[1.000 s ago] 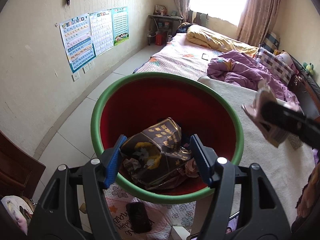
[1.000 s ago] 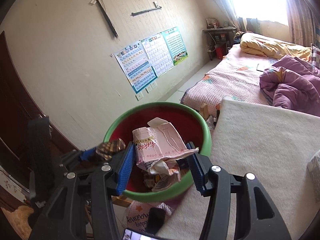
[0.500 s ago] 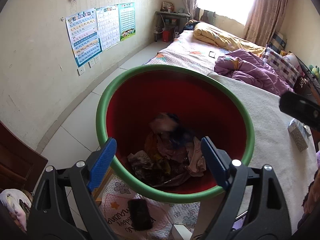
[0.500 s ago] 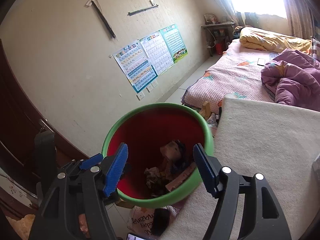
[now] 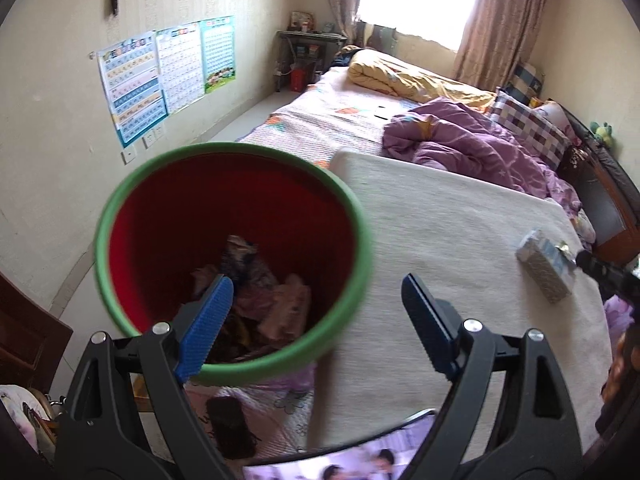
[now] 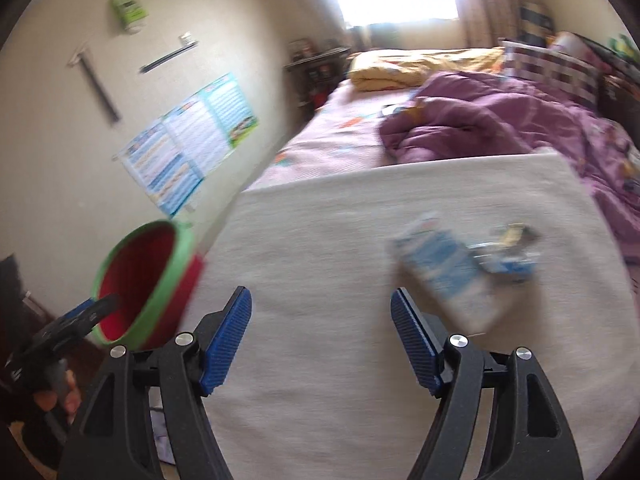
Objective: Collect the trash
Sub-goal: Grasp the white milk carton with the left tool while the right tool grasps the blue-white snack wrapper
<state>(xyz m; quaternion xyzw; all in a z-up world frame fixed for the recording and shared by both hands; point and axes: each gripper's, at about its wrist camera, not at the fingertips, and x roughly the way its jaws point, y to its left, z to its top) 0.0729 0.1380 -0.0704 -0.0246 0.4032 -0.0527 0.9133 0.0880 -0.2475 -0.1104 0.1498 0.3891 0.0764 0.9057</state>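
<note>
The left gripper point(image 5: 316, 320) hangs with its jaws spread wide and nothing between them, its left finger over the mouth of the bin point(image 5: 140, 184) and its right finger over the white pad point(image 5: 460, 232) beside it. The bin is red inside with a green rim, and it stands just off the pad's left edge; crumpled wrappers point(image 5: 264, 300) lie heaped at its bottom. The right gripper point(image 6: 322, 340) is also wide and empty, held above the pad point(image 6: 320, 240). Ahead of its right finger, on the pad, lies a blue-and-white carton point(image 6: 444, 272), blurred, with a small crumpled blue wrapper point(image 6: 508, 252) touching or just beside its far end. In the left view the same carton point(image 5: 544, 268) sits near the pad's right edge, and the dark tip of the right gripper point(image 5: 600, 272) shows just beside it. Beyond the pad are a purple quilt point(image 5: 460, 136) and a yellow quilt point(image 5: 400, 76) on the bed, and posters point(image 5: 168, 72) hang on the left wall.
</note>
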